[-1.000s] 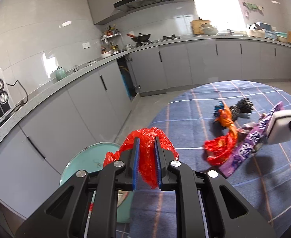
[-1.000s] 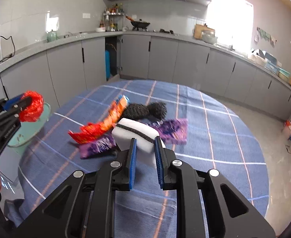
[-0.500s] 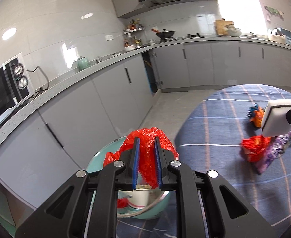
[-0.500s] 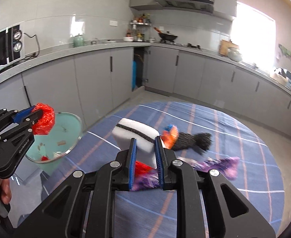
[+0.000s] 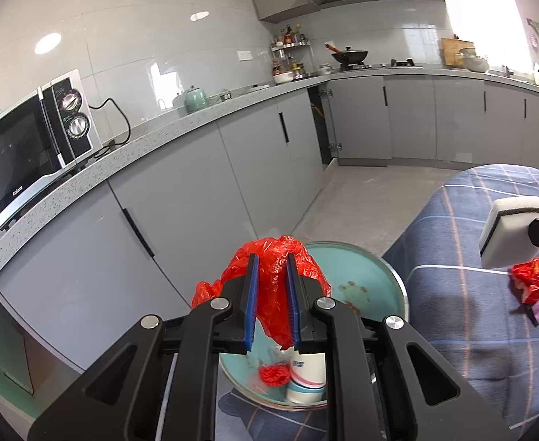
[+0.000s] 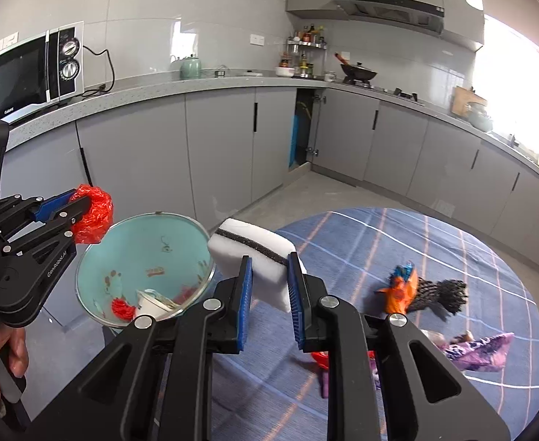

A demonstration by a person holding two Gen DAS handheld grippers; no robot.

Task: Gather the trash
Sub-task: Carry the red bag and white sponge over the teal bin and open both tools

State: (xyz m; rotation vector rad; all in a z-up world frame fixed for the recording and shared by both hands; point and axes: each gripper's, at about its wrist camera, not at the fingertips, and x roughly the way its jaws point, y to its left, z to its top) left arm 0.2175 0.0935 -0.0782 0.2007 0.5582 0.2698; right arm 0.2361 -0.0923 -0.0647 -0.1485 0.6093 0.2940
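My left gripper (image 5: 272, 268) is shut on a crumpled red plastic bag (image 5: 275, 294) and holds it above the teal trash bin (image 5: 365, 275). The bin (image 6: 130, 242) stands beside the round table and holds a paper cup (image 5: 304, 375) and red scraps. My right gripper (image 6: 268, 275) is shut on a white sponge with a black stripe (image 6: 254, 253), held over the table edge right of the bin. The left gripper (image 6: 82, 207) with the red bag (image 6: 93, 213) also shows in the right wrist view.
The table has a blue plaid cloth (image 6: 434, 250). On it lie an orange wrapper (image 6: 401, 290), a black mesh scrubber (image 6: 438, 294), a purple wrapper (image 6: 478, 349) and a red wrapper (image 5: 530, 279). Grey cabinets (image 5: 181, 205) and a microwave (image 5: 27, 139) line the wall.
Both grippers have swung left from the table toward the bin. The red bag now hangs over the bin, and the sponge is close to its rim.
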